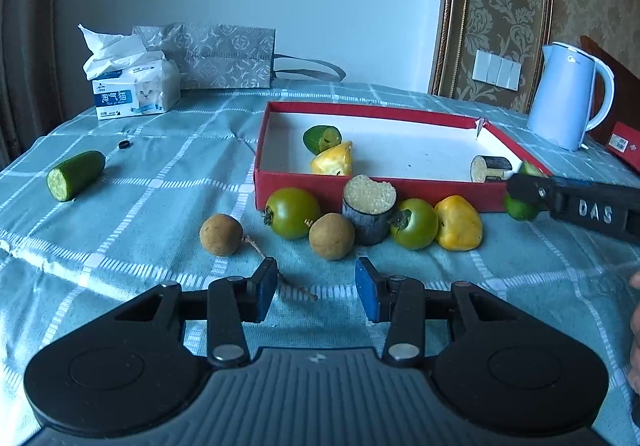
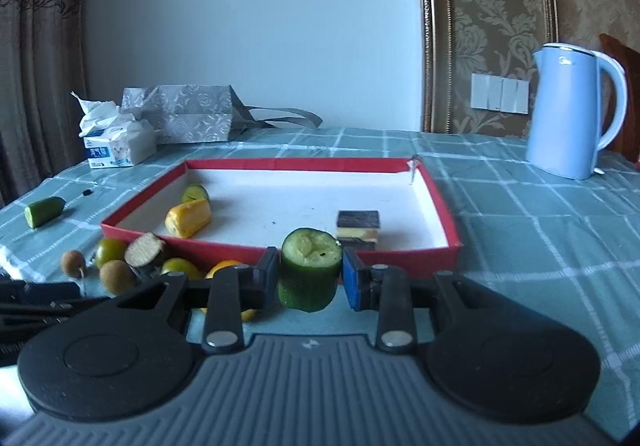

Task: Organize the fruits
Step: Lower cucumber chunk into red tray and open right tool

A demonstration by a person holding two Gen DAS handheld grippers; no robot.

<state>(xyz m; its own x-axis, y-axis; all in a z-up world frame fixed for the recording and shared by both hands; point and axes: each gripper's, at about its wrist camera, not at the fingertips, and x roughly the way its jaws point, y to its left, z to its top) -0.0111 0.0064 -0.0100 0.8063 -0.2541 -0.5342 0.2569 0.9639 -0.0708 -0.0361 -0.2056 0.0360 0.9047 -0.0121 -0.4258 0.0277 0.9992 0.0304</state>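
Note:
A red box [image 1: 332, 188] with a white floor holds a green cucumber piece [image 1: 321, 138], a yellow fruit piece [image 1: 333, 161] and a dark sugarcane piece [image 1: 489, 168]. In front of it lie two green tomatoes [image 1: 292, 212], two brown longans [image 1: 221, 234], a sugarcane stub [image 1: 370, 208] and a yellow piece [image 1: 458, 223]. My left gripper [image 1: 316, 288] is open and empty, just short of the longans. My right gripper [image 2: 310, 278] is shut on an upright cucumber chunk [image 2: 310, 272] at the box's near edge [image 2: 400, 258]. It also shows in the left wrist view [image 1: 528, 194].
Another cucumber piece [image 1: 75, 174] lies far left on the checked tablecloth, near a small black cap [image 1: 125, 144]. A tissue pack [image 1: 134, 88] and grey gift bag [image 1: 224, 56] stand at the back. A blue kettle [image 1: 568, 94] stands at the right.

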